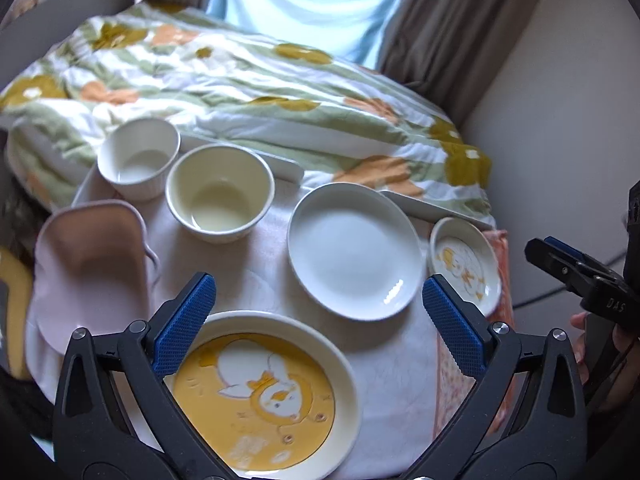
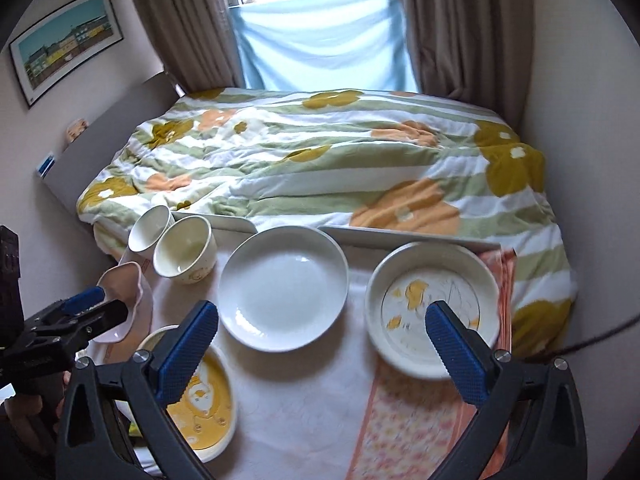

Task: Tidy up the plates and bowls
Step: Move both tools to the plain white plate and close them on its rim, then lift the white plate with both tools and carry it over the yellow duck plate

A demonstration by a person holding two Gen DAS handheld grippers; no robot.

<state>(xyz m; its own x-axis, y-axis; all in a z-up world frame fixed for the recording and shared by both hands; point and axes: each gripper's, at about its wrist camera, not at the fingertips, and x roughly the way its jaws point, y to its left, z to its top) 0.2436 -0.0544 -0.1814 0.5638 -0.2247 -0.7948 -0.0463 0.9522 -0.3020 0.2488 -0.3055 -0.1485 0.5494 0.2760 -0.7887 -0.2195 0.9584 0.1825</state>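
Observation:
A cloth-covered table holds dishes. A yellow cartoon plate [image 1: 260, 396] lies nearest, under my open left gripper [image 1: 316, 320]. A plain white plate [image 1: 354, 250] sits in the middle. A small duck-print dish [image 1: 466, 264] is at the right. A cream bowl [image 1: 220, 194] and a white cup [image 1: 138, 158] stand at the back left, a pink bowl [image 1: 90, 266] at the left. My right gripper [image 2: 322, 336] is open and empty, hovering above the table between the white plate [image 2: 284, 294] and the duck-print dish [image 2: 432, 310]. The yellow plate [image 2: 202, 400] lies at its lower left.
A bed with a flowered quilt [image 2: 320, 164] lies right behind the table. An orange patterned towel [image 2: 416, 420] lies under the right dish. Two low white tray edges [image 2: 400, 238] line the table's far side. Curtains and a window stand beyond.

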